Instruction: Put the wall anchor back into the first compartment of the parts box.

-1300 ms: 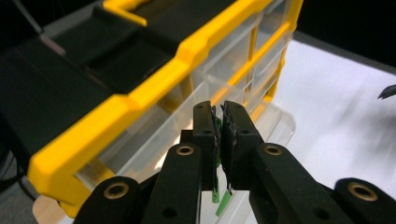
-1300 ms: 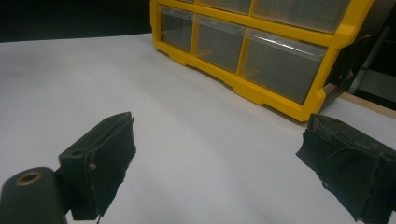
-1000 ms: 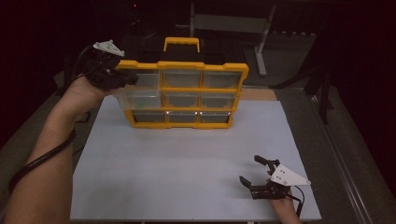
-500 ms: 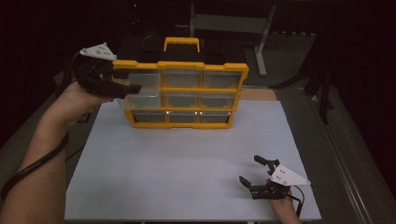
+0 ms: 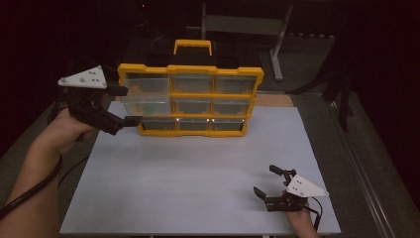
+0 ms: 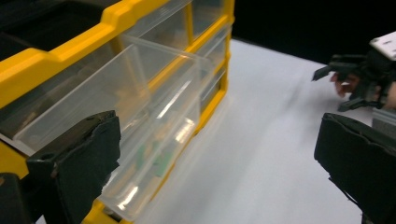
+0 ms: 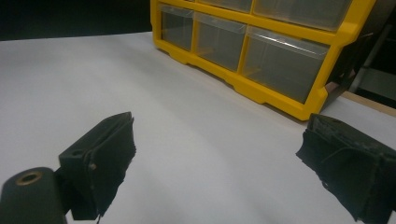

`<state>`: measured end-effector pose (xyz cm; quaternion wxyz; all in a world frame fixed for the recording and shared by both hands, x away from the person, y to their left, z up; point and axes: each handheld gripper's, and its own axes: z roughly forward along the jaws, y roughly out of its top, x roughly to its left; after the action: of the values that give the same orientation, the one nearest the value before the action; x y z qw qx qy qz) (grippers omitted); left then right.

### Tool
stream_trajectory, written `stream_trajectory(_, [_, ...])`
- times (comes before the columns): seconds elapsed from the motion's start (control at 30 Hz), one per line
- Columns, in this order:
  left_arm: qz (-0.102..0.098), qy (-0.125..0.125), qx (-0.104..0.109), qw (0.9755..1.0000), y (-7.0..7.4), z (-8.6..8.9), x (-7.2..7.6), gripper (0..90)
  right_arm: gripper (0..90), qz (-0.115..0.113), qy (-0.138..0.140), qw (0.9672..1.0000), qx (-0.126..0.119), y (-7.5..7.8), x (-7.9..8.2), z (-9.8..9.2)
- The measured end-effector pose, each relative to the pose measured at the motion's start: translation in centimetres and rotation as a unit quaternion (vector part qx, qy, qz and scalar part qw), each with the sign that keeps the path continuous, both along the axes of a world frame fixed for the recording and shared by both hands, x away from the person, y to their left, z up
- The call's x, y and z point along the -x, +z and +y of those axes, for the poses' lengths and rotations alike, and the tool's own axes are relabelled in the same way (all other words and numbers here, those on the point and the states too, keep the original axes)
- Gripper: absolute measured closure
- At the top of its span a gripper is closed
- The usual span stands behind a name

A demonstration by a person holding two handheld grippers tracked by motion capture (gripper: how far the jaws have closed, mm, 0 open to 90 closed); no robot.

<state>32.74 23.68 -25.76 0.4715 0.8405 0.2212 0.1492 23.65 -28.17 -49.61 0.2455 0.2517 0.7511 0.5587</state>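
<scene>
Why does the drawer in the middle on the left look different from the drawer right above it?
The middle-left drawer is pulled out from the yellow organizer; the top-left drawer sits pushed in. The pulled-out drawer has small green pieces inside; what the top one holds is too dim to tell. The left gripper is open at the pulled-out drawer, not the top one. Both drawers are clear plastic and look alike in shape.

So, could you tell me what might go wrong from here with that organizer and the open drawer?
The middle-left drawer sticks out of the yellow organizer unsupported; pulled further, it might drop and spill its green pieces. The left gripper stands open by the drawer's end and could knock it askew. The organizer stands upright, so a sideways pull may tip it.
</scene>
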Motion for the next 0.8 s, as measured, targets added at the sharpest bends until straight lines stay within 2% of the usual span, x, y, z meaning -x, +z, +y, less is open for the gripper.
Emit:
stream_trajectory(0.07, [-0.004, -0.008, 0.006, 0.9999, -0.5, 0.2, 0.6, 0.0, 9.4, 0.0, 0.001, 1.0, 0.0, 0.0, 0.0, 0.0])
stream_trajectory(0.17, [-0.007, -0.024, 0.004, 0.9997, -1.6, 0.5, 1.3, 0.0, 9.4, 0.002, 0.0, 1.0, -0.001, 0.0, 0.0, 0.0])
stream_trajectory(0.2, [-0.013, -0.023, 0.001, 0.9997, -2.0, 0.5, 1.5, 0.0, 9.4, 0.0, 0.0, 1.0, 0.0, 0.0, 0.0, 0.0])
stream_trajectory(0.27, [-0.009, -0.031, 0.001, 0.9995, -2.8, 0.6, 1.8, 0.0, 9.4, 0.001, 0.0, 1.0, 0.0, 0.0, 0.0, 0.0])
stream_trajectory(0.3, [-0.013, -0.032, -0.002, 0.9994, -3.2, 0.6, 2.0, 0.0, 9.4, 0.001, 0.0, 1.0, 0.001, 0.0, 0.0, 0.0])
stream_trajectory(0.47, [-0.007, -0.051, 0.007, 0.9987, -5.4, 0.8, 2.9, 0.0, 9.4, 0.001, -0.001, 1.0, -0.001, 0.0, 0.0, 0.0])
stream_trajectory(0.57, [-0.004, -0.053, 0.003, 0.9986, -6.8, 0.6, 3.3, 0.0, 9.4, 0.0, -0.001, 1.0, 0.0, 0.0, 0.0, 0.0])
stream_trajectory(0.6, [-0.004, -0.053, 0.003, 0.9986, -6.8, 0.6, 3.3, 0.0, 9.4, 0.0, -0.001, 1.0, 0.0, 0.0, 0.0, 0.0])
stream_trajectory(0.67, [-0.001, -0.055, 0.003, 0.9985, -8.2, 0.3, 3.7, 0.0, 9.4, -0.001, 0.0, 1.0, 0.0, 0.1, 0.1, 0.0])
stream_trajectory(0.7, [-0.001, -0.055, 0.003, 0.9985, -8.2, 0.3, 3.7, 0.0, 9.4, -0.001, 0.0, 1.0, 0.0, 0.1, 0.1, 0.0])
stream_trajectory(0.73, [-0.009, -0.046, 0.01, 0.9988, -9.2, 0.2, 3.9, 0.0, 9.4, -0.002, 0.0, 1.0, 0.0, 0.1, 0.1, -0.1])
stream_trajectory(0.8, [-0.008, -0.045, 0.002, 0.9989, -10.2, -0.1, 4.2, 0.0, 9.4, -0.002, 0.0, 1.0, 0.0, 0.1, 0.1, -0.1])
